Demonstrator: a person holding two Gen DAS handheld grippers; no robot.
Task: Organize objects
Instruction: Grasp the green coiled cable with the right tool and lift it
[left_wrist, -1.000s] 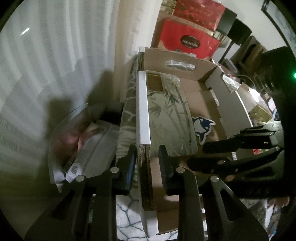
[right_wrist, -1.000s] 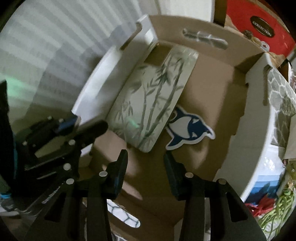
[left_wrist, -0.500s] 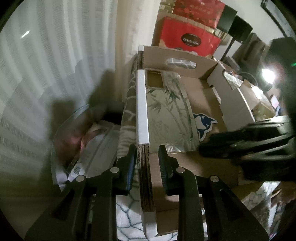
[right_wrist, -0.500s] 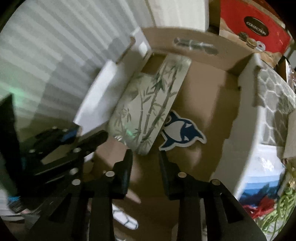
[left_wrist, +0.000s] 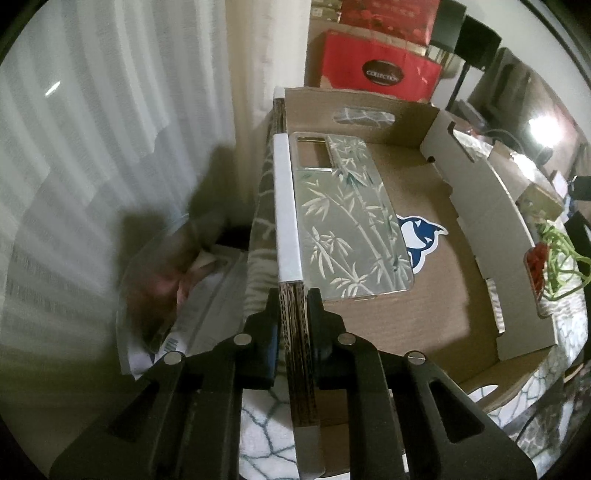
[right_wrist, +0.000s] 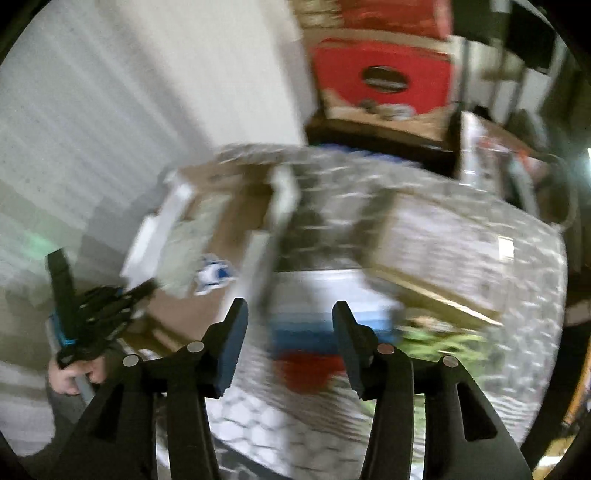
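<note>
Our left gripper is clamped on the near wall of the cardboard box, at 6 o'clock in its view. Inside, against the 9 o'clock wall, lies the bamboo phone case: light, stiff, probably slick, best pinched across its 2 long edges. Our right gripper is opening, with nothing between its jaws.

"COLLECTION" in a dark oval on the red box, barcode digits unreadable
</note>
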